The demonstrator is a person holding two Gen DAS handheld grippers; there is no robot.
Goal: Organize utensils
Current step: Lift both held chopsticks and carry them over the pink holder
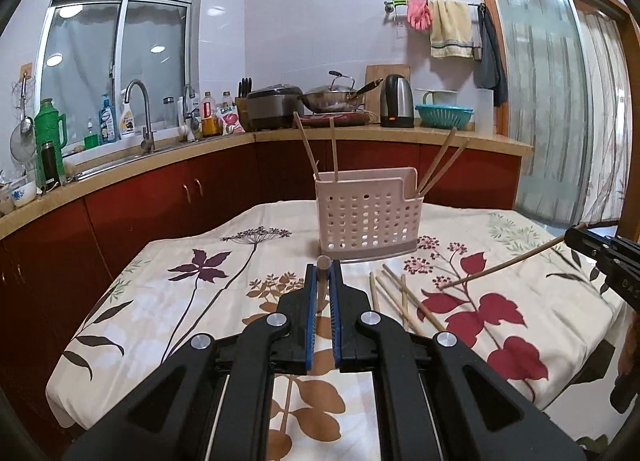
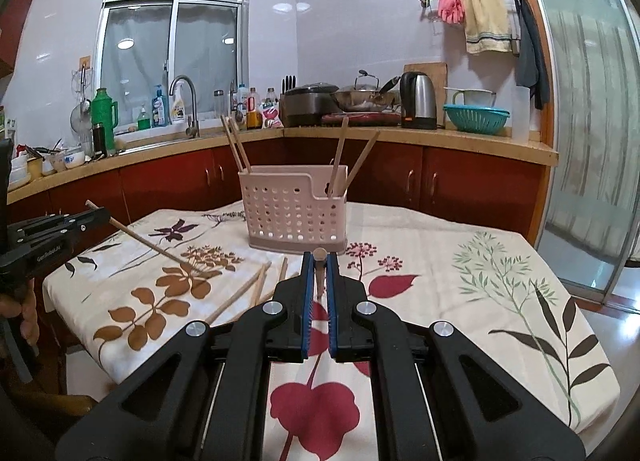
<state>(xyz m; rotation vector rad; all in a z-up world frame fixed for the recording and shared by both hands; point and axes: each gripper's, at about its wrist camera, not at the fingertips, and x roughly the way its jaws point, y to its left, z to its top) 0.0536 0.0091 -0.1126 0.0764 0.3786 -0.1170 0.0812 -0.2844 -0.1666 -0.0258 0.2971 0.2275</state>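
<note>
A pink perforated utensil holder [image 1: 368,217] stands on the floral tablecloth; it also shows in the right wrist view [image 2: 294,215]. It holds two chopsticks at each end. Several loose chopsticks [image 1: 400,303] lie in front of it, also seen from the right wrist [image 2: 256,289]. My left gripper [image 1: 323,273] is shut on a chopstick [image 1: 322,281] pointing end-on at the camera; the same chopstick [image 2: 144,241] slants down to the cloth in the right wrist view. My right gripper [image 2: 319,267] is shut on another chopstick [image 2: 319,269], which the left wrist view shows slanting [image 1: 508,263].
The table [image 2: 480,261] has edges at left, right and front. Behind it runs a kitchen counter [image 1: 200,149] with sink, bottles, rice cooker, wok, kettle [image 1: 397,101] and a teal colander. A sliding glass door [image 1: 560,101] is at right.
</note>
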